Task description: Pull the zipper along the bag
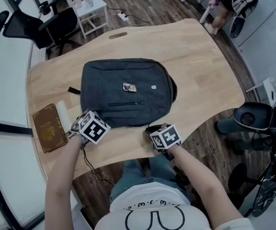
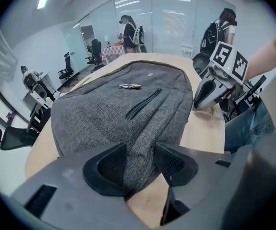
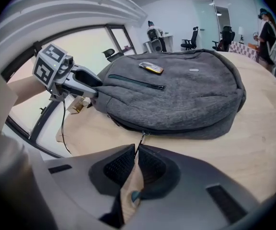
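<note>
Step in hand: the pull itself, early on by my read. Grey bag (image 1: pixel 123 92) lies flat mid-table (image 1: pixel 200 71), its long side running along the near edge. Right gripper (image 3: pixel 136 150) is clenched on the zipper pull (image 3: pixel 140 140), which hangs off the slider on the bag's near side wall, roughly mid-length. Left gripper (image 2: pixel 140 147) is grasping a ridge of bag fabric at the near-left corner, with cloth filling the gap between the pads; looks like the anchor. Next move, as I judge it: draw the right one along the seam, low and in line with the teeth, while the left holds the corner so the bag doesn't slide or bunch. The risk is the thin tab slipping out of the pads. Containers: can't tell whether the main compartment is gaping on either side of the slider, and nothing inside shows. Front pocket zip (image 1: pixel 126 103) looks closed. A small tag-like item (image 1: pixel 129 86) lies on top of the bag. A brown book (image 1: pixel 49 127) sits at the table's left edge, clear of the work.
</note>
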`<state>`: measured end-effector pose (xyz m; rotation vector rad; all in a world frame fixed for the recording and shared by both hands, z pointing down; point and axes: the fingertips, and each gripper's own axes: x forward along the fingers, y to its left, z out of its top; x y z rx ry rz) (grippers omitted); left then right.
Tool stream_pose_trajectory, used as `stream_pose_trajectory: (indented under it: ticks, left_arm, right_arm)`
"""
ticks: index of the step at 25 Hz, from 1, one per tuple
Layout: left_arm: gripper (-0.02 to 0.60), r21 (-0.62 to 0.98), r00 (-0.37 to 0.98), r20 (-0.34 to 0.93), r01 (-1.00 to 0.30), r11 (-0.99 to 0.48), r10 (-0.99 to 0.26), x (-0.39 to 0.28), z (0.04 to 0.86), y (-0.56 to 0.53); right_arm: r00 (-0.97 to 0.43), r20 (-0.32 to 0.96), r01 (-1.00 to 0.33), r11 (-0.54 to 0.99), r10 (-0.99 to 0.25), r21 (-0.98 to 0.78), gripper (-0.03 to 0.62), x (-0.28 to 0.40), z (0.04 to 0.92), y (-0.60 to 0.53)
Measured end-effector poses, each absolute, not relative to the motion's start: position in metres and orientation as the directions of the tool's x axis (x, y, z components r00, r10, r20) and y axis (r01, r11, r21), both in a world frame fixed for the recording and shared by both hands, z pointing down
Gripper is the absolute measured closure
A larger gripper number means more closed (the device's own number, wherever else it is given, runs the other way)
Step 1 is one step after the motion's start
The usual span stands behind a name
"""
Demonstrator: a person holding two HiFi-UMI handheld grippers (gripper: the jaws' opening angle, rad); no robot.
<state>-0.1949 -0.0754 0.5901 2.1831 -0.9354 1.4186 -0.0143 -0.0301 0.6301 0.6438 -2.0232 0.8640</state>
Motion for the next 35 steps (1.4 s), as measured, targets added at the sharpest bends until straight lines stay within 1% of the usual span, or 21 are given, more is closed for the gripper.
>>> stream_pose_trajectory:
  ticks: [3,5,9,11,13,14,16,18,20,22,24,28,31,35]
  left_arm:
    - [0.393,-0.027,0.276,0.912,-0.697,-0.717,-0.303,-0.196,0.590,-0.075]
    - [0.393,-0.013,0.283,0.914,-0.695,-0.719,-0.291,-0.197,0.588,-0.074]
    - [0.393,0.050,0.343,0.895,-0.715,-0.697,-0.287,-0.184,0.580,-0.070]
    - [0.391,0.074,0.370,0.889,-0.697,-0.713,-0.269,-0.175,0.573,-0.066]
    - [0.391,0.056,0.371,0.897,-0.631,-0.773,-0.238,-0.169,0.567,-0.059]
    - [0.389,0.022,0.361,0.902,-0.588,-0.809,-0.237,-0.168,0.564,-0.056]
    - [0.351,-0.075,0.333,0.903,-0.499,-0.863,-0.271,-0.170,0.558,-0.054]
    - [0.319,-0.145,0.304,0.907,-0.424,-0.894,-0.292,-0.173,0.561,-0.054]
    - [0.315,-0.185,0.257,0.923,-0.360,-0.915,-0.287,-0.175,0.577,-0.053]
    - [0.313,-0.232,0.204,0.929,-0.330,-0.915,-0.309,-0.178,0.591,-0.054]
    - [0.319,-0.242,0.178,0.931,-0.351,-0.905,-0.318,-0.179,0.595,-0.055]
    - [0.338,-0.206,0.191,0.932,-0.422,-0.883,-0.308,-0.178,0.596,-0.059]
    - [0.363,-0.183,0.203,0.928,-0.480,-0.858,-0.311,-0.177,0.595,-0.062]
    - [0.365,-0.179,0.186,0.934,-0.496,-0.850,-0.305,-0.177,0.596,-0.064]
  right_arm:
    - [-0.528,0.839,-0.697,0.632,-0.132,-0.339,0.522,-0.025,0.632,-0.031]
    - [-0.496,0.852,-0.711,0.641,-0.167,-0.288,0.537,-0.024,0.637,-0.041]
    - [-0.420,0.874,-0.731,0.662,-0.244,-0.166,0.539,-0.007,0.636,-0.073]
    - [-0.394,0.878,-0.746,0.653,-0.272,-0.132,0.539,0.003,0.630,-0.094]
    - [-0.384,0.879,-0.757,0.642,-0.282,-0.125,0.539,0.012,0.625,-0.112]
    - [-0.378,0.881,-0.754,0.647,-0.285,-0.114,0.539,0.015,0.623,-0.119]
    - [-0.364,0.885,-0.739,0.669,-0.289,-0.085,0.539,0.019,0.623,-0.131]
    - [-0.362,0.884,-0.726,0.685,-0.295,-0.069,0.537,0.020,0.623,-0.139]
    - [-0.373,0.879,-0.720,0.690,-0.296,-0.073,0.537,0.018,0.624,-0.142]
    - [-0.392,0.874,-0.717,0.691,-0.287,-0.095,0.539,0.017,0.628,-0.136]
    - [-0.411,0.867,-0.721,0.682,-0.282,-0.121,0.536,0.019,0.632,-0.126]
    - [-0.472,0.843,-0.732,0.649,-0.259,-0.210,0.531,0.012,0.631,-0.106]
    - [-0.488,0.846,-0.694,0.683,-0.215,-0.228,0.530,0.000,0.634,-0.085]
    - [-0.499,0.847,-0.664,0.708,-0.181,-0.240,0.526,-0.024,0.634,-0.066]
